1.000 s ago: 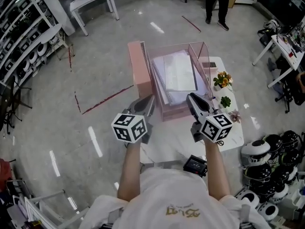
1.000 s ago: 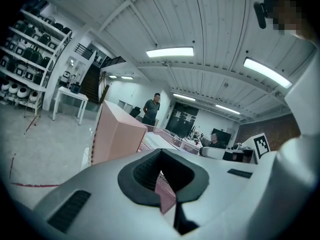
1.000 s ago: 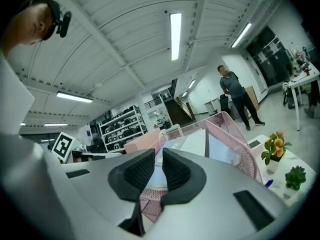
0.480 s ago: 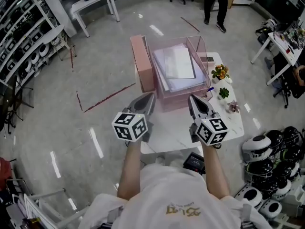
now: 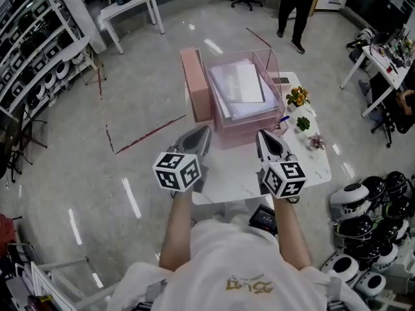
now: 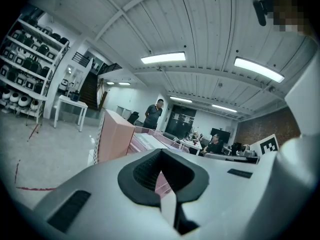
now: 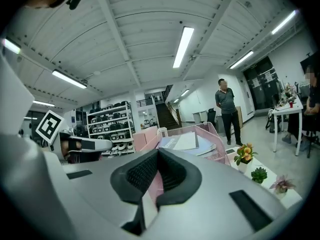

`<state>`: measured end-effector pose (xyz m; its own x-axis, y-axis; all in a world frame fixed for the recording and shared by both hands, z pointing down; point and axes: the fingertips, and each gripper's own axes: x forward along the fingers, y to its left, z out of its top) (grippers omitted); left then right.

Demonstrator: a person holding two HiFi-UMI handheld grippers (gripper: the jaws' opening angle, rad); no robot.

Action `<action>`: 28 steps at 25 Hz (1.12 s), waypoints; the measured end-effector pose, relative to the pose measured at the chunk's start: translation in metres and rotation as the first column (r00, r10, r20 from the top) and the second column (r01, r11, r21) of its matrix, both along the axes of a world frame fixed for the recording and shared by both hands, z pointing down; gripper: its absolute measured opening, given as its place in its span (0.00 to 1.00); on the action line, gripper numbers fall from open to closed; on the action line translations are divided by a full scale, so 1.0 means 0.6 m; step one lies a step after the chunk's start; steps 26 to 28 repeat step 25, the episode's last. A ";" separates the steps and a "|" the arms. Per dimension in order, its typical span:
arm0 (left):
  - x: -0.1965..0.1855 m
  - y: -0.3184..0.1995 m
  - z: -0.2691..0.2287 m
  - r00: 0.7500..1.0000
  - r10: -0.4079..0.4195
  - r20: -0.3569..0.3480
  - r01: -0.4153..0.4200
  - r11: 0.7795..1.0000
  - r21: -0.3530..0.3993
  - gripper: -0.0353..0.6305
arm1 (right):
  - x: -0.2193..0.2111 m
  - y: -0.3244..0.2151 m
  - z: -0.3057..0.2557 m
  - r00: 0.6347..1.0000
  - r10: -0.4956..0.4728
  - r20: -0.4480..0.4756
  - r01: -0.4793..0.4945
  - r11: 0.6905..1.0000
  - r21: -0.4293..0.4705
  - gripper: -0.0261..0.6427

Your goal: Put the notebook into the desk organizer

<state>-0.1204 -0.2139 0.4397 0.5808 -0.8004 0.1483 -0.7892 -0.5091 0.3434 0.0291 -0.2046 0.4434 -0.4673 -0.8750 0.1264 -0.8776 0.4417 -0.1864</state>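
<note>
A pink mesh desk organizer (image 5: 224, 137) stands on the white table (image 5: 237, 177). A white notebook (image 5: 249, 83) lies inside it on a stack of papers. My left gripper (image 5: 203, 132) and right gripper (image 5: 262, 137) hover side by side just short of the organizer's near wall. Both are shut with nothing between the jaws. In the left gripper view the organizer (image 6: 148, 143) sits beyond the closed jaw tips (image 6: 161, 173). The right gripper view shows the notebook (image 7: 188, 141) in the organizer (image 7: 215, 134) past its closed tips (image 7: 157, 170).
A tall pink box (image 5: 196, 92) adjoins the organizer's left side. Small potted plants (image 5: 298, 98) and a phone (image 5: 283, 80) sit on the table's right part. A black device (image 5: 264, 218) lies by the near edge. A person (image 5: 295, 5) stands beyond; helmets (image 5: 366, 203) crowd the right.
Both grippers have drawn back from the organizer toward me, and the right one has rolled a little. The notebook stays in the organizer.
</note>
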 end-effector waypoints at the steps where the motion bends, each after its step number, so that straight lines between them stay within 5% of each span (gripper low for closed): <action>1: 0.000 0.002 -0.001 1.000 0.001 0.000 -0.001 1.000 0.002 0.08 | -0.001 0.002 -0.001 1.000 0.001 -0.013 -0.001 1.000 0.003 0.05; 28: 0.020 0.014 -0.005 1.000 0.025 0.007 -0.025 1.000 0.006 0.08 | 0.008 0.022 -0.006 1.000 -0.019 -0.006 0.019 1.000 0.012 0.05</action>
